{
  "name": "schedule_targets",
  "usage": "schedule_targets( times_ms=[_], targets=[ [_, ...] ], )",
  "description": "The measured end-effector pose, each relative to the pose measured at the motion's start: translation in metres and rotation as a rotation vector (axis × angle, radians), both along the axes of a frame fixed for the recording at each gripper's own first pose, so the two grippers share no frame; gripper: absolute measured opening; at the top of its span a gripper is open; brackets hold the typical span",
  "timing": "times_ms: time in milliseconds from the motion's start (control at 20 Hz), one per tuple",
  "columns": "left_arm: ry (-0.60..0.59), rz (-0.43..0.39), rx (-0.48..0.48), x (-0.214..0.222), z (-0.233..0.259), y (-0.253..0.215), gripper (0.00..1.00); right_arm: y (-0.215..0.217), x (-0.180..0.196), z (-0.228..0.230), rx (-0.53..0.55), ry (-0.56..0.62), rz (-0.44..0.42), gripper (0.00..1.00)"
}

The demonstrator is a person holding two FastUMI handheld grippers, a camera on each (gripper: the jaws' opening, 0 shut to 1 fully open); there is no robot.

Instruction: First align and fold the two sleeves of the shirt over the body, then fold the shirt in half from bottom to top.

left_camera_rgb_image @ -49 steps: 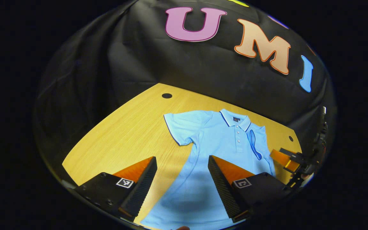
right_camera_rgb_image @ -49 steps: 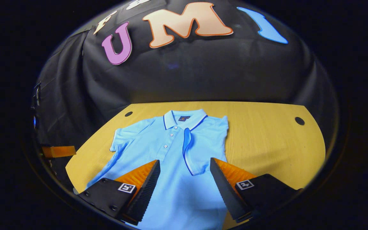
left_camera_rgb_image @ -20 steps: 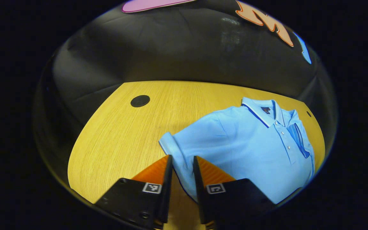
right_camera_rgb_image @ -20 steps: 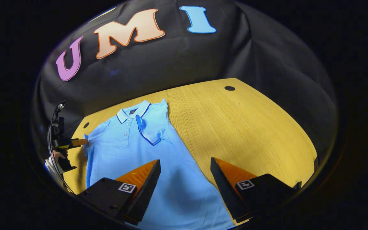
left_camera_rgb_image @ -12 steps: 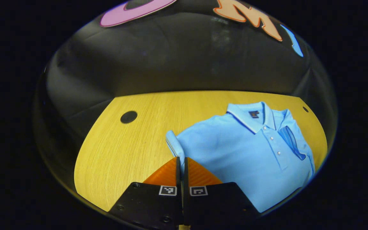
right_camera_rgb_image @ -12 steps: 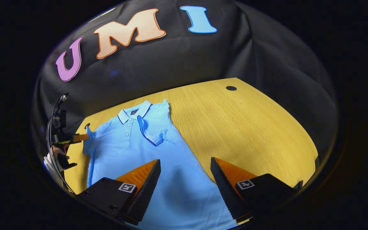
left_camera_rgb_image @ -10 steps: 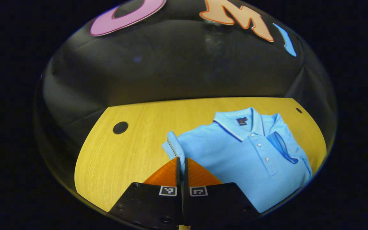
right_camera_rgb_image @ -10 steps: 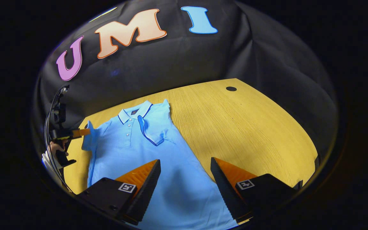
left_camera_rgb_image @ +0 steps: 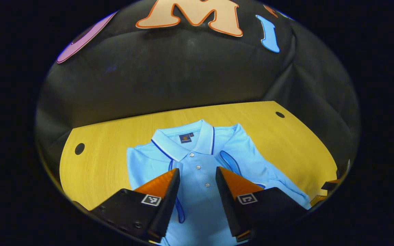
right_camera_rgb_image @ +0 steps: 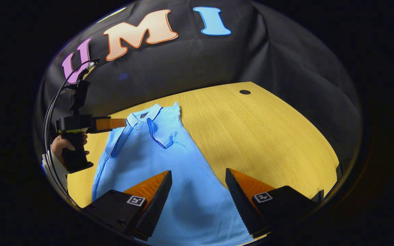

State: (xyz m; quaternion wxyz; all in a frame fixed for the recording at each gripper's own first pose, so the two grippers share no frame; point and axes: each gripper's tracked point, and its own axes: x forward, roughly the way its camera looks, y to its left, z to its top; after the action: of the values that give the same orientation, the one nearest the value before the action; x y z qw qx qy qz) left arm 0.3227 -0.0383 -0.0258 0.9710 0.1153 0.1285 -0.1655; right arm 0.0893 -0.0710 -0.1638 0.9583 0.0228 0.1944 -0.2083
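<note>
Light blue polo shirt (left_camera_rgb_image: 200, 164) lies flat on the table (left_camera_rgb_image: 108, 143), front up, collar toward the booth wall. Fabric looks like a fine piqué knit, matte, with dark blue piping on the collar (left_camera_rgb_image: 183, 138) edge and sleeve hems. Three small pale buttons run down the placket. Both short sleeves are folded in over the chest: left sleeve (left_camera_rgb_image: 174, 174) just beside the placket, right sleeve (left_camera_rgb_image: 233, 162) on the other side, hems curving as dark blue loops.

Table is yellow wood-grain laminate with a rounded edge and round black cable holes (left_camera_rgb_image: 79, 148).

Left gripper (left_camera_rgb_image: 197, 176) hovers over the placket, fingers parted with a moderate gap, nothing between them. Fingers are wedge-shaped with ribbed inner faces; square tag markers on the blocks behind them. In the right gripper view the same gripper (right_camera_rgb_image: 123, 123) sits near the collar, held by a hand (right_camera_rgb_image: 65, 145) with a cable looping up from it.

Right gripper (right_camera_rgb_image: 198, 182) is wide apart, empty, over the lower body of the shirt (right_camera_rgb_image: 169, 171) near its right side edge.
</note>
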Motion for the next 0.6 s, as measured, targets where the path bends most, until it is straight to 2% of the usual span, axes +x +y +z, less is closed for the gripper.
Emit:
schedule_targets(
  times_ms=[50, 150, 350, 600],
  targets=[
    [0.005, 0.004, -0.013, -0.007, -0.002, 0.000, 0.78, 0.000, -0.005, -0.001, -0.002, -0.001, 0.005, 0.98],
    [0.008, 0.025, -0.042, -0.024, -0.008, 0.005, 0.93, 0.001, -0.016, -0.005, 0.008, -0.003, 0.018, 0.98],
    [0.000, 0.109, -0.088, -0.079, -0.022, 0.037, 0.96, 0.000, -0.046, -0.013, 0.002, -0.005, 0.063, 0.98],
    [-0.013, 0.259, -0.107, -0.171, -0.069, 0.088, 0.96, 0.005, -0.099, -0.044, -0.041, 0.046, 0.182, 0.98]
  ],
)
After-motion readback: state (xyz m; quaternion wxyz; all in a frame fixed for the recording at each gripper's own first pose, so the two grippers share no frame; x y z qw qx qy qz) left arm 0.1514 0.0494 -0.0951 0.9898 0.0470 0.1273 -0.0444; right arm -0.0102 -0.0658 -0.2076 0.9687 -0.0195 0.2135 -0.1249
